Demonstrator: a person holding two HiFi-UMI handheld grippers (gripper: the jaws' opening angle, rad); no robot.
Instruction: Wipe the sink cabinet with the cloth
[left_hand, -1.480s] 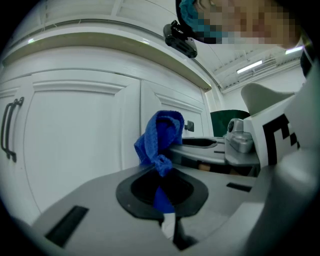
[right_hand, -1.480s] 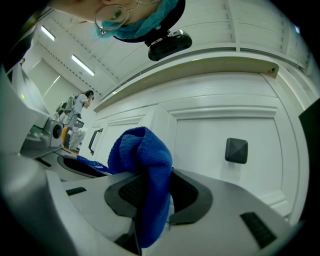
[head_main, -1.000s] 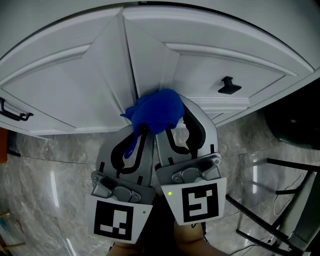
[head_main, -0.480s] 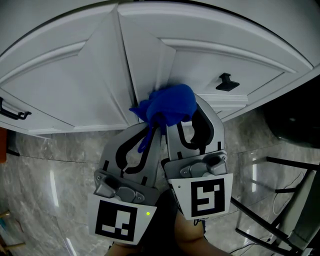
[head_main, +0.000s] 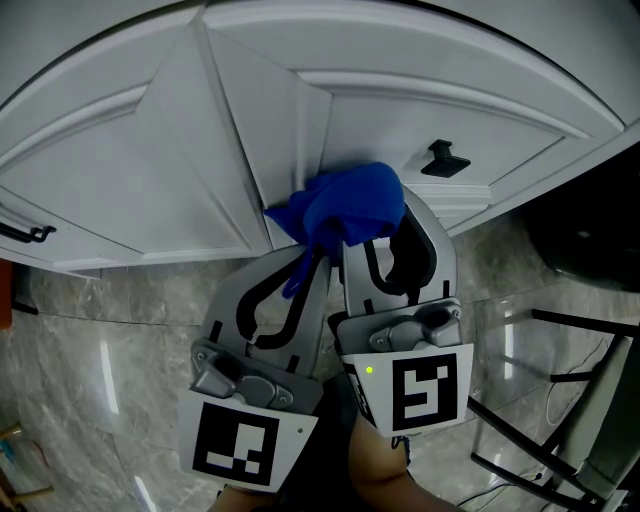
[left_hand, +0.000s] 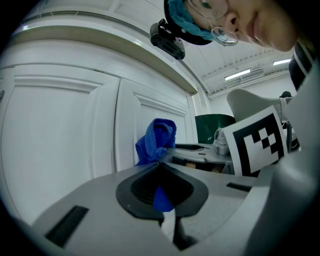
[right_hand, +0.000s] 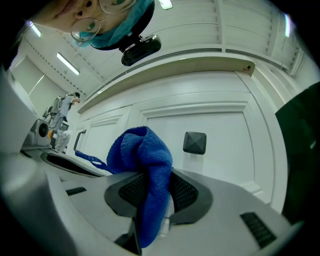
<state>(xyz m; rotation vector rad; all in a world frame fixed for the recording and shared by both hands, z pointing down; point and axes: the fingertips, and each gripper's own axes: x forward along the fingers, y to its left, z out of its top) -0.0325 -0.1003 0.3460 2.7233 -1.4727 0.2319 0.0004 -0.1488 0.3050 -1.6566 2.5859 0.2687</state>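
Right gripper view: claw (right_hand: 154, 176) grips cloth (right_hand: 139, 150), knob (right_hand: 194, 142) beyond.

I see cloth (head_main: 350, 203) solid blue, cabinet (head_main: 130, 170) plain white, knob (head_main: 440, 158) and door handle (head_main: 28, 235) black. Floor (head_main: 90, 340) grey, marble veining. Left gripper (head_main: 303, 262), right gripper (head_main: 372, 232): light grey, black-and-white square markers.

Left gripper (head_main: 298, 268), right gripper (head_main: 386, 240): pale grey curved jaws, black ribbed pads (right_hand: 186, 192), metal hinge fittings (head_main: 400, 335); white cubes (head_main: 240, 445) bear black square markers (green lamp (head_main: 370, 370) lit on right).
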